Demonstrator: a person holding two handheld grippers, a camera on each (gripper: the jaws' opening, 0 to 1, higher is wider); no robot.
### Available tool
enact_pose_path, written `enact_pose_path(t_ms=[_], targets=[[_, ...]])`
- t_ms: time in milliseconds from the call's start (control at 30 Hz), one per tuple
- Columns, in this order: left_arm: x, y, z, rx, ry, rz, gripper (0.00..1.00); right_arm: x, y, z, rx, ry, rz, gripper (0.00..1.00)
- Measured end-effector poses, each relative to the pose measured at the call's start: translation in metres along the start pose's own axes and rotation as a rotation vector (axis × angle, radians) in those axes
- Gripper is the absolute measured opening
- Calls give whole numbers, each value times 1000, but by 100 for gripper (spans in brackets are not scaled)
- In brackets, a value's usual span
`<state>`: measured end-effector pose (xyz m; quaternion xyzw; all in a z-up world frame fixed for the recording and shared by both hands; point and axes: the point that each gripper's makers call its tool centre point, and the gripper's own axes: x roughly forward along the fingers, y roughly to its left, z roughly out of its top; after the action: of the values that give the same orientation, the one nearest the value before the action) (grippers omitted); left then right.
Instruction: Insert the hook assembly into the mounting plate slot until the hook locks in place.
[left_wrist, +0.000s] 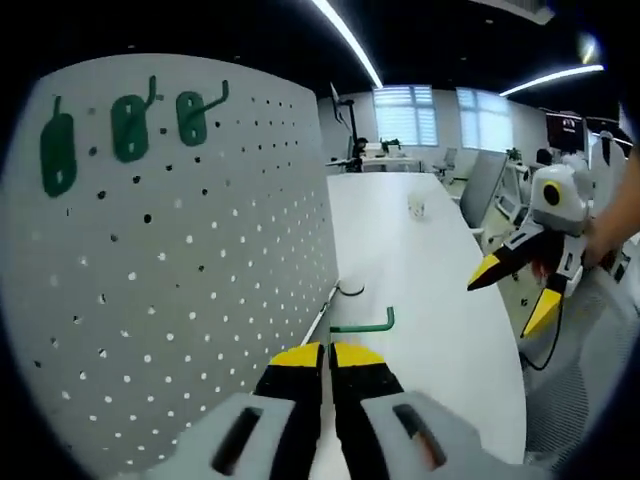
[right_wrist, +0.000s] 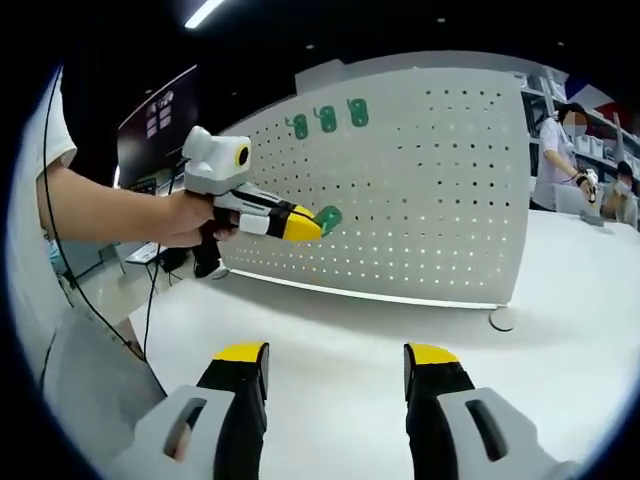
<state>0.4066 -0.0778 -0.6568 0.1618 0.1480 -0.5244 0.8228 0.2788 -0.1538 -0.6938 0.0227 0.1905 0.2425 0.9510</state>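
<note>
A white pegboard (left_wrist: 200, 260) stands upright on the white table, with three green hooks (left_wrist: 130, 125) mounted near its top edge. My left gripper (left_wrist: 326, 352) is shut on a green hook assembly (left_wrist: 365, 323), whose bent rod sticks out past the yellow tips near the board's lower edge. In the right gripper view the left gripper (right_wrist: 305, 226) holds the hook's green plate (right_wrist: 329, 218) just in front of the pegboard (right_wrist: 440, 190). The three mounted hooks (right_wrist: 327, 118) sit higher up. My right gripper (right_wrist: 335, 355) stands open and empty over the table; the right gripper (left_wrist: 510, 298) hangs off to the right.
The white table (left_wrist: 420, 280) runs far behind the board. A small dark round piece (right_wrist: 503, 320) lies at the board's bottom corner. People (right_wrist: 556, 150) stand by shelves at the far right. A person's hand (right_wrist: 185, 218) holds the left gripper.
</note>
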Motion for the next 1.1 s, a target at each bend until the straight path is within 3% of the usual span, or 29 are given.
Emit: enact_pose_path(t_ms=[333, 533, 567, 733, 867, 967, 1033, 1100], targets=[[-28, 3, 16, -51, -104, 63, 2, 0, 2, 1, -2, -4, 9, 53], [-45, -2, 28, -38, -170, 84, 2, 1, 3, 0, -9, -4, 17, 53], [-49, -3, 33, -26, -203, 86, 2, 1, 4, 1, -11, -5, 18, 53], [-59, -8, 33, -17, -220, 104, 2, 1, 5, 2, -12, -7, 23, 53], [-70, -15, 42, -25, -285, 111, 2, 1, 5, 2, -11, -9, 26, 53], [-76, -17, 44, -47, -290, 124, 2, 1, 6, 2, -10, -9, 27, 53], [-85, -18, 52, -66, -352, 127, 2, 1, 6, 2, -12, -6, 26, 53], [-90, -19, 52, -44, -346, 144, 2, 1, 7, 2, -12, -7, 28, 53]])
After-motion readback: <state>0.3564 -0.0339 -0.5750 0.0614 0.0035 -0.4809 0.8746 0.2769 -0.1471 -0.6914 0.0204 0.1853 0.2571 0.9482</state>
